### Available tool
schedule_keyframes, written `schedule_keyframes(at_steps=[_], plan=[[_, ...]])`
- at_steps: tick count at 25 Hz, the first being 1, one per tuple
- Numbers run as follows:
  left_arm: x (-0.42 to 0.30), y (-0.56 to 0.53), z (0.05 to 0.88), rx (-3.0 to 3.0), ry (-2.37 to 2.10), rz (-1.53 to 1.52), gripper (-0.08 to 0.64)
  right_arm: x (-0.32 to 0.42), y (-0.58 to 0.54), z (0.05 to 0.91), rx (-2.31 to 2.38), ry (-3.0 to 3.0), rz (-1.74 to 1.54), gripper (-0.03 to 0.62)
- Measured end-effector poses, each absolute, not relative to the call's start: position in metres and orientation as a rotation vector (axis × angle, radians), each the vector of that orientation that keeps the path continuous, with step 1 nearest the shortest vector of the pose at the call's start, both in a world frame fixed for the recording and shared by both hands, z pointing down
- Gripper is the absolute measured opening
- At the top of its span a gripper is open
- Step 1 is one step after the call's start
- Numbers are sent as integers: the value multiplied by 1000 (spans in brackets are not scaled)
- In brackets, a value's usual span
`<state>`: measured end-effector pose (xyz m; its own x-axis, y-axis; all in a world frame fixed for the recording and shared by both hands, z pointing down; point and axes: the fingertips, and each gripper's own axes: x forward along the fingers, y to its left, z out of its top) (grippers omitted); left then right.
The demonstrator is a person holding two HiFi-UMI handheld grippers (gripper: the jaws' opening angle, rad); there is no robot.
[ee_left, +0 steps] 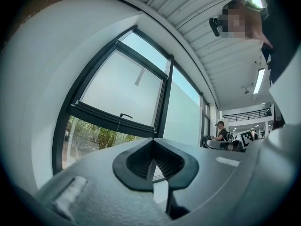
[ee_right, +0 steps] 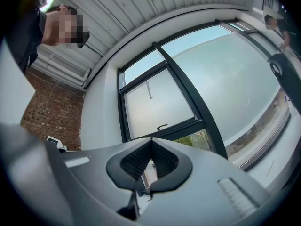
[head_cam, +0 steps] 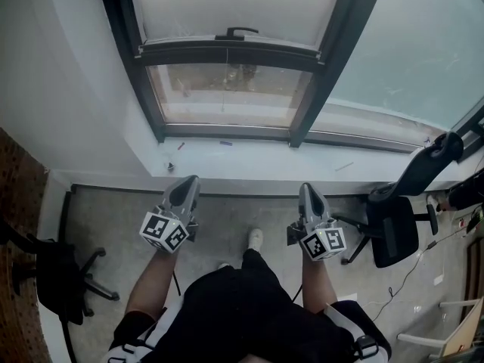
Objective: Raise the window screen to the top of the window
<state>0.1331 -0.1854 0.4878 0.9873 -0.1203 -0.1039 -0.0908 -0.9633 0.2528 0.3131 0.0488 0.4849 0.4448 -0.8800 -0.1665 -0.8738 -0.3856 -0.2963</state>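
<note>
The window screen [head_cam: 227,2] is a whitish sheet in a dark frame. Its dark bottom bar [head_cam: 227,54] carries a small black handle [head_cam: 236,32] and sits partway up the window, with clear glass [head_cam: 227,93] below it. A thin cord hangs from the bar. Both grippers are held side by side in front of the sill, short of the window. My left gripper [head_cam: 189,181] is shut and empty, and so is my right gripper [head_cam: 305,189]. The left gripper view shows the screen [ee_left: 122,86] and handle [ee_left: 125,115] beyond the shut jaws. The right gripper view shows the handle [ee_right: 162,126] likewise.
A white sill [head_cam: 249,161] with a few small bits on it runs under the window. A black office chair [head_cam: 397,221] stands at the right and another chair [head_cam: 45,274] at the left beside a brick wall [head_cam: 15,203]. A person [ee_left: 221,132] sits far off.
</note>
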Motion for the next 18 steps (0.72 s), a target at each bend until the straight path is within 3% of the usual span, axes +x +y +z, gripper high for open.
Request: schedule_keyframes(at_steps=[18], plan=[[255,-284,484,2945,-330,-230,3,472,-80,488,-2271,1634,1,2]])
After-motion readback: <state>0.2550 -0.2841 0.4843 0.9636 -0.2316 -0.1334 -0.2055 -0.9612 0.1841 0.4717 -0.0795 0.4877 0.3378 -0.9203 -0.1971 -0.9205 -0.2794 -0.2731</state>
